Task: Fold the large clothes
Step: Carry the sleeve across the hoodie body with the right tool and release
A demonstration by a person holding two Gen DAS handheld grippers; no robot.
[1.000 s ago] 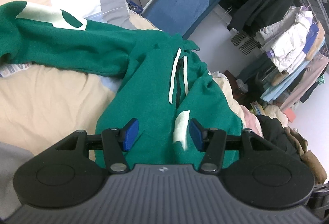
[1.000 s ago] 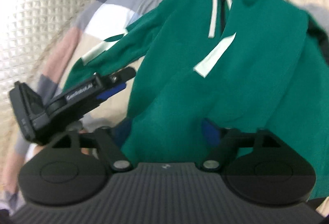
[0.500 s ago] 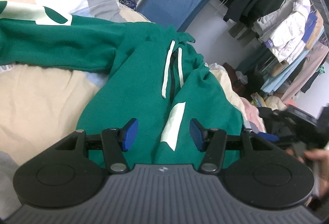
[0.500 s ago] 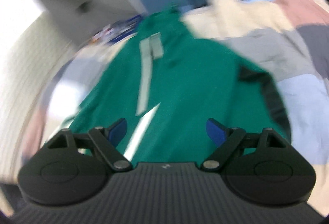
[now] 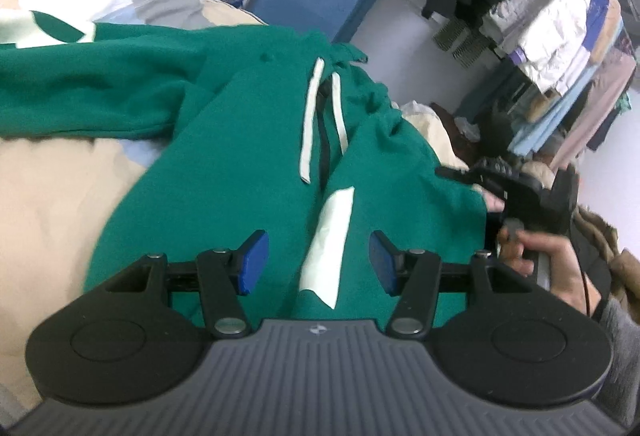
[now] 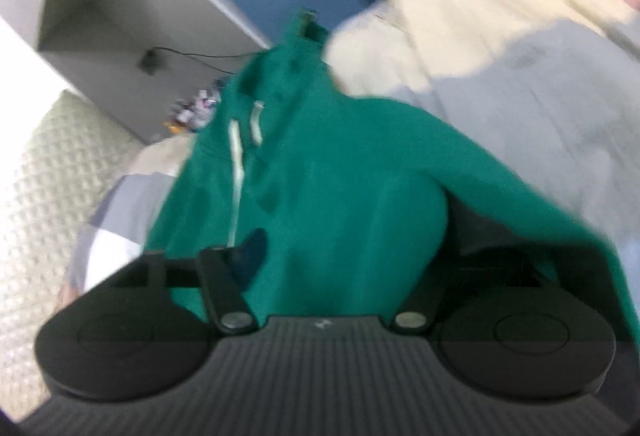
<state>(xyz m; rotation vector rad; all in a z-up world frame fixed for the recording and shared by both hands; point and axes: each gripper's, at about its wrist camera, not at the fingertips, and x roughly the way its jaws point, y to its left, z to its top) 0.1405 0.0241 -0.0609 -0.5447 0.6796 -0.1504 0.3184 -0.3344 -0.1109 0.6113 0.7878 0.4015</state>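
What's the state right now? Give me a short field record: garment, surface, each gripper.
garment: green hoodie, front up, white drawstrings showing
surface: bed, patchwork cover
left sleeve: stretched out sideways on the bed
left gripper: open, above the hoodie's lower front, nothing gripped
right gripper: jaws closing, hoodie fabric between them; view blurred, right pad hidden
background: clothes rack

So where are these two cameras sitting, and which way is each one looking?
Left wrist: rides on the left claw, looking down its open blue fingers over the green hoodie on the bed; the person's right hand shows.
Right wrist: rides on the right claw, blurred, close over hoodie cloth, its jaws closing with cloth between them.
Shared: the hoodie and its white drawstrings.
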